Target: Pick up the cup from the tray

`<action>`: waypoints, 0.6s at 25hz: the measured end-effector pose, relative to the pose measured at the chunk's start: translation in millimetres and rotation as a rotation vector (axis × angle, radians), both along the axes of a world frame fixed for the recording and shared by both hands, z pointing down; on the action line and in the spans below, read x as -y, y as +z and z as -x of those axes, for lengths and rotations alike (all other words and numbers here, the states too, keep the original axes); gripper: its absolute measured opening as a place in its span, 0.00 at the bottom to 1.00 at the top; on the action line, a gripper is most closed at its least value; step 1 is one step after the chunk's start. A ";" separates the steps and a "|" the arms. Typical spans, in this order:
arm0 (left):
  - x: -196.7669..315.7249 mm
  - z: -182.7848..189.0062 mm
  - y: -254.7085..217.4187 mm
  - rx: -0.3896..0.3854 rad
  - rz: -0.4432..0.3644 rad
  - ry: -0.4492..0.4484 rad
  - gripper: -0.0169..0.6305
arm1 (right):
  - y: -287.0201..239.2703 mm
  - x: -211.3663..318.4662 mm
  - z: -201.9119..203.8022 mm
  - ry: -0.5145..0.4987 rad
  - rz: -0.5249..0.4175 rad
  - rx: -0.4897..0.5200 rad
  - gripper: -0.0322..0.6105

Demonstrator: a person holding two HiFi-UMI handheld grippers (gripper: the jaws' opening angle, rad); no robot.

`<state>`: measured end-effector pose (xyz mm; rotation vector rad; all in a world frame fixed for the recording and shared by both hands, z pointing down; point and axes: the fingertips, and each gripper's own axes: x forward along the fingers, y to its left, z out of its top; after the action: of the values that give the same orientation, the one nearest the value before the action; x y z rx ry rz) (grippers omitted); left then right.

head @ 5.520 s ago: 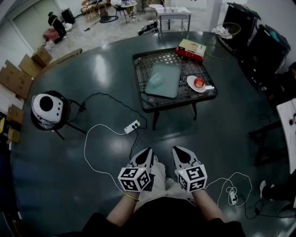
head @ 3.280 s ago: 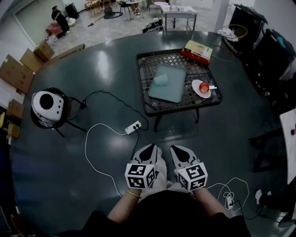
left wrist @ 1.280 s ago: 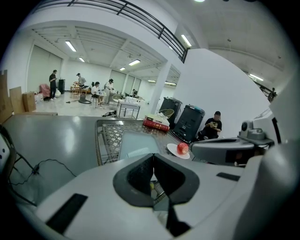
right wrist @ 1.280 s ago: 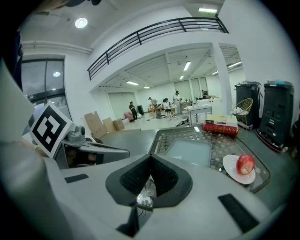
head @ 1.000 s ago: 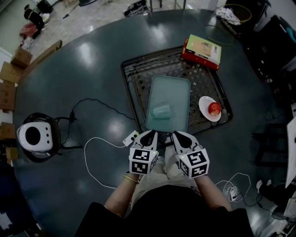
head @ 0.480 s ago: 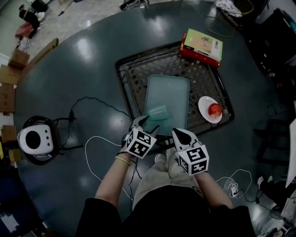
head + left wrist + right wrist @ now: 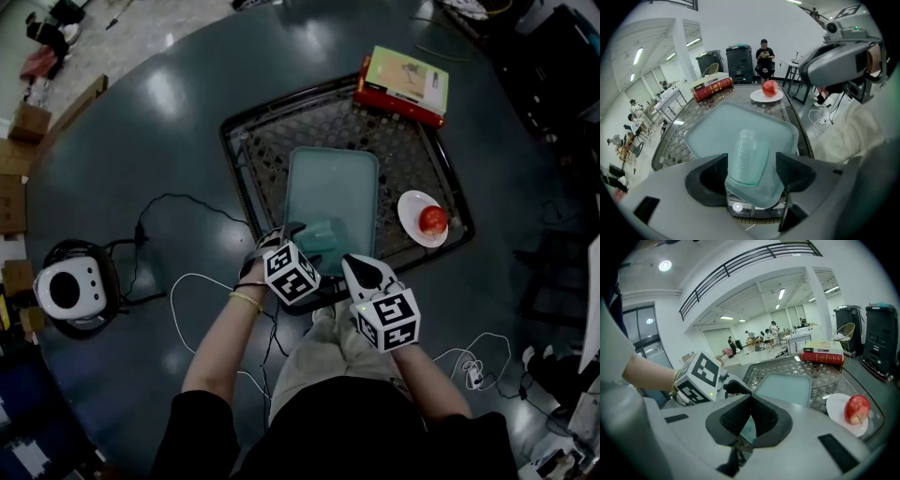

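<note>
A pale green translucent cup seems to lie on its side at the near end of a matching green tray on a low wire-mesh table. My left gripper reaches over the tray's near edge. In the left gripper view the cup sits between the two dark jaws of that gripper. Those jaws are opening, and their pads stand clear of the cup's sides. My right gripper hovers just short of the table with its jaws shut on nothing, and its tips meet before the tray.
A white plate with a red apple sits right of the tray. A red book with a box on top lies at the table's far corner. On the floor to the left are a white round device and cables.
The left gripper has gone forward from beside the right one to the tray's near end, and its jaws have opened around the cup. The right gripper stays shut and back.
</note>
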<state>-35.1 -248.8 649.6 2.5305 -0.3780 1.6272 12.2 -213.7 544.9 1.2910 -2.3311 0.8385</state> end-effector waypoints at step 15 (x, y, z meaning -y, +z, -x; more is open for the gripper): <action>1.4 -9.0 49.3 0.189 0.079 0.165 0.53 | 11.5 6.6 -15.5 0.030 0.033 0.021 0.06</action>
<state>-26.1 -250.2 698.9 2.4138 -0.1201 1.9078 27.6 -220.3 556.4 1.3123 -2.3098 0.9000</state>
